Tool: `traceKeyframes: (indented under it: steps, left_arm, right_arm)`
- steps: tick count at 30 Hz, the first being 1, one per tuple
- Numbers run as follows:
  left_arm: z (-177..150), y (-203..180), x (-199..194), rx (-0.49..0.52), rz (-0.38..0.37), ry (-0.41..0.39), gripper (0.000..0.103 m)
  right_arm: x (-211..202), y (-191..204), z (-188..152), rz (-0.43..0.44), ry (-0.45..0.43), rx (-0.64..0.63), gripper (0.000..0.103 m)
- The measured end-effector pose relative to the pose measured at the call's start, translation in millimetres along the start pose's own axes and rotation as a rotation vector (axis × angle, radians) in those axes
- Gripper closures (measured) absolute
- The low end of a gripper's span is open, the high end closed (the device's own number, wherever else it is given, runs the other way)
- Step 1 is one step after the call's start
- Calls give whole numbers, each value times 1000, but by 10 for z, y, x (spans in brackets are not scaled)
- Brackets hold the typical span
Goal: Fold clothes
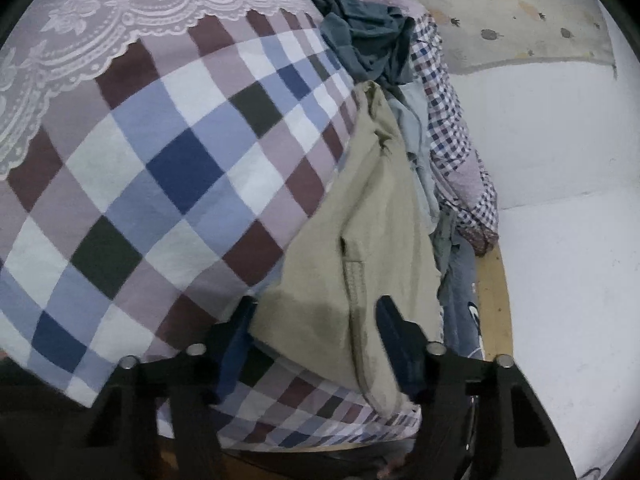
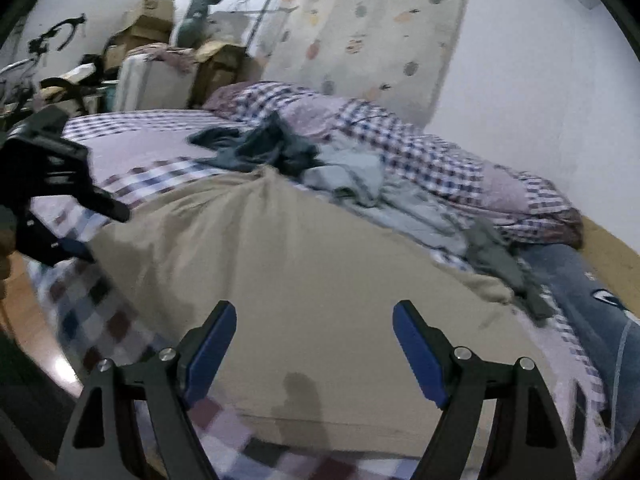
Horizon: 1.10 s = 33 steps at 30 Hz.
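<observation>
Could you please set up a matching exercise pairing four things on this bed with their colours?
Things:
1. trousers beneath the right hand-held gripper
2. crumpled garment at the far end of the pile
3. lace cloth
4. bedsheet

Colours:
A. white
B. checked blue, maroon and white
C. khaki
D. dark teal

Pairs: 1-C, 2-D, 3-A, 4-B

A checked bedsheet (image 1: 168, 168) of white, blue, mauve and maroon squares covers the bed, with a white lace cloth (image 1: 100, 12) lying over it toward eleven o'clock. In the right wrist view, cardboard boxes (image 2: 144, 28) are stacked against the wall at eleven o'clock, and a pale hanging cloth (image 2: 372, 28) with small coloured fruit prints hangs at one o'clock.
</observation>
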State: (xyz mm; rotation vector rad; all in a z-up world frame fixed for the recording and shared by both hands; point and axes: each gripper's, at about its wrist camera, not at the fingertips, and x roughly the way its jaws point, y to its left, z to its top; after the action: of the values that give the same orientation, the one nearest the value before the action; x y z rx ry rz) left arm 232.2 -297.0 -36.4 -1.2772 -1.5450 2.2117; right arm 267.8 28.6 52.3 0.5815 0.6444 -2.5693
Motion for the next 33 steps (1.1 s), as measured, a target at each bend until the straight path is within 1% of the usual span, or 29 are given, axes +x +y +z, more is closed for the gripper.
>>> traceKeyframes:
  steps: [1,2,3,4,5,8,11,18,23,29,30,31,32,33]
  left_arm:
    - [8,14,-2,-6,14,0,61]
    - [6,35,-17,-13,26,1,67]
    - [-3,63,-41,-22,33,2,80]
    - [-11,85,-62,-30,31,4,96]
    - [-16,88,-81,-34,9,8,99]
    - [-29,0,-134,1,-35,4,99]
    - [-35,-71,-148,12,-83,15,99]
    - [-14,-303,-224,54,-198,14,99]
    - [-30,-334,-268,52,-234,16,99]
    - [-55,-355,-280,56,-250,18,99]
    - [-58,-356,-279,55,-253,19,99]
    - [-60,-360,-279,55,-257,19,99]
    - [-61,-370,-282,60,-262,18,99]
    - [-61,-381,-284,64,-267,18,99]
  right_arm:
    - [12,53,-2,26,8,-16,19]
    - [24,106,-4,52,15,-33,19]
    - [36,159,-6,78,23,-49,19]
    - [41,229,-6,103,24,-80,19]
    - [33,288,-14,108,21,-101,19]
    - [29,481,-20,113,7,-167,19]
    - [53,638,-3,136,5,-203,19]
    - [187,906,58,147,-2,-253,19]
    - [329,1003,155,136,-14,-250,20]
    - [509,1111,278,122,-27,-242,22]
    - [554,1124,308,115,-30,-238,26]
    - [586,1123,336,108,-30,-237,35]
    - [628,1122,364,99,-29,-237,41]
    - [664,1120,388,89,-25,-231,50]
